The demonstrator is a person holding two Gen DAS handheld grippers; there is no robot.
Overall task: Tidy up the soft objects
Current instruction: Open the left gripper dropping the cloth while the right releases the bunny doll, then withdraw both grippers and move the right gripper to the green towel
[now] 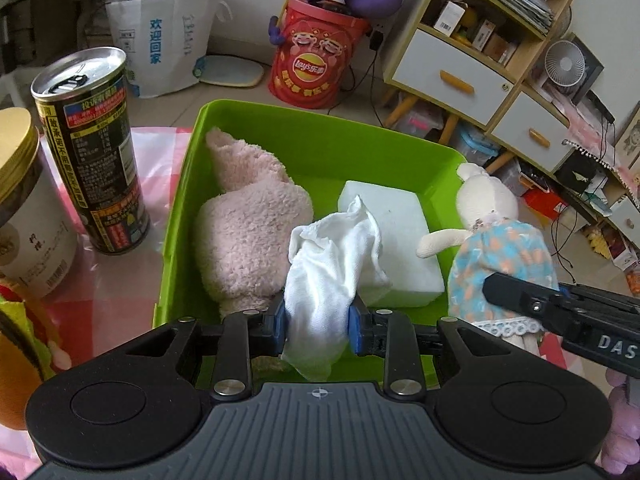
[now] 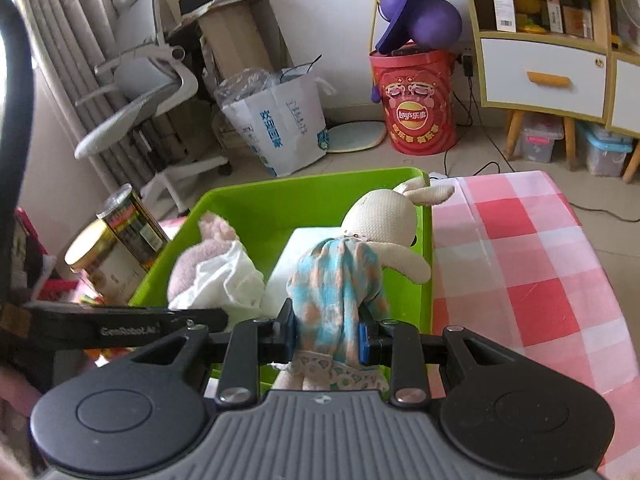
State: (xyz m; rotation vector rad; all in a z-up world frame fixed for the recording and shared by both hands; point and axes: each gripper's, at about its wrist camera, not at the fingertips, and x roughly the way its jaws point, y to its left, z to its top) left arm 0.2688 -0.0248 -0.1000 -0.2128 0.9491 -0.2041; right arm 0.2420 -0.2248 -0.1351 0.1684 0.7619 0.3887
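Left hand-held gripper (image 1: 317,326) clamped on white cloth (image 1: 334,256) over green bin (image 1: 320,136). Right hand-held gripper (image 2: 327,334) clamped on rabbit doll (image 2: 344,268), bin's 3 o'clock edge.

Bin (image 1: 240,120): towel (image 1: 248,232) at 9 o'clock, foam block (image 1: 404,232) at 3; can (image 1: 92,148), jar (image 1: 28,200) outside, left.

The red bucket (image 1: 316,56) on the floor carries the Lay's logo with Chinese characters "乐事" beside it. The white paper bag (image 1: 160,44) shows blue characters "欢迎回家". The right hand-held gripper (image 1: 592,320) bears the letters "DAS"; the left hand-held gripper (image 2: 132,326) reads "GenRobot.AI". The black can's (image 1: 94,152) print is too small to read.
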